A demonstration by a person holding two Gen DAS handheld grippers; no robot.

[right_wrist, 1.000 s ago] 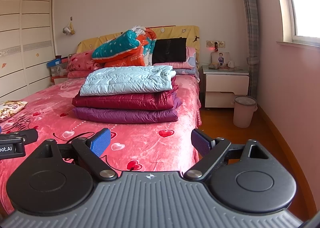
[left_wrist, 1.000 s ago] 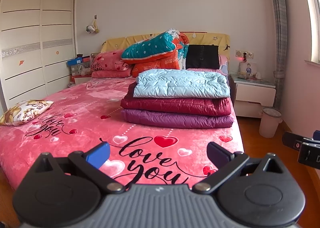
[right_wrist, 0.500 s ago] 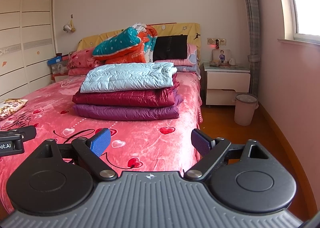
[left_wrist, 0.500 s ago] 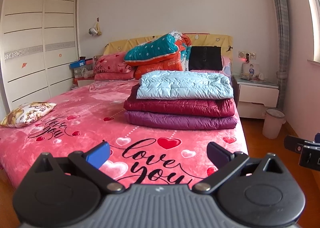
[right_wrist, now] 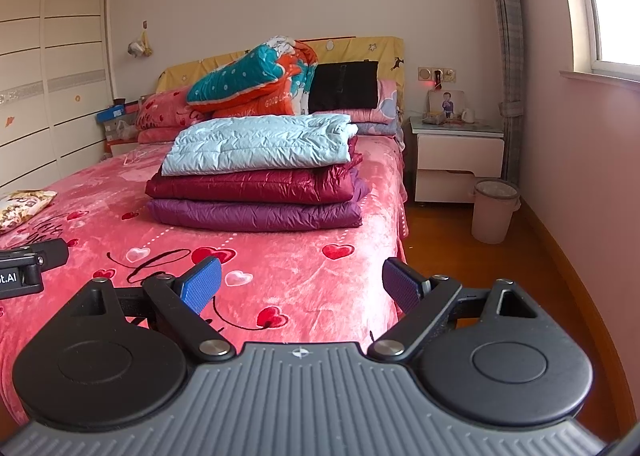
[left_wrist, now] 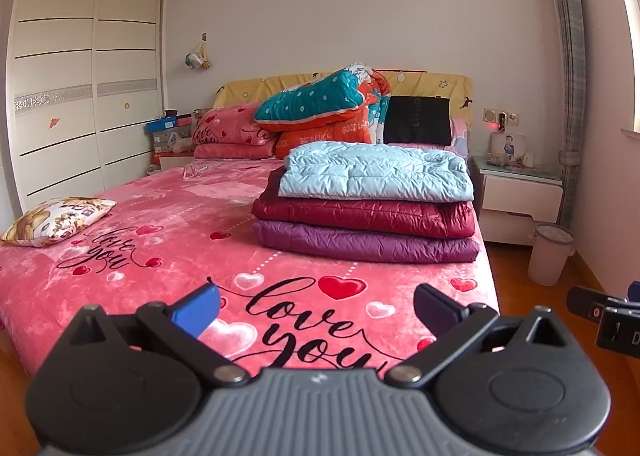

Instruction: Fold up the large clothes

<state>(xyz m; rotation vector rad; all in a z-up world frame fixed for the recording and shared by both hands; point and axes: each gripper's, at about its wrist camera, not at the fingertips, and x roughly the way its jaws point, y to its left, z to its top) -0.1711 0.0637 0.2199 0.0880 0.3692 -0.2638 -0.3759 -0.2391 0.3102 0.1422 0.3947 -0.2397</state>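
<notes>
Neatly stacked: three puffy quilted jackets (left_wrist: pixel 372 207) on plush pink bedspread (left_wrist: pixel 160 240).

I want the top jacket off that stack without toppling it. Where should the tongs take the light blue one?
Grip the light blue jacket at its near folded edge, coming low from the foot of the bed. That edge overhangs the maroon jacket, so one finger can probably slip under.

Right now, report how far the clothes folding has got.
Done: three puffy coats lie folded in one stack on the bed, the light blue coat on the maroon coat on the purple coat. In hand: nothing; the left gripper and right gripper are both open and empty, short of the stack. Left: no unfolded garment shows on the bedspread, so folding looks finished.
</notes>
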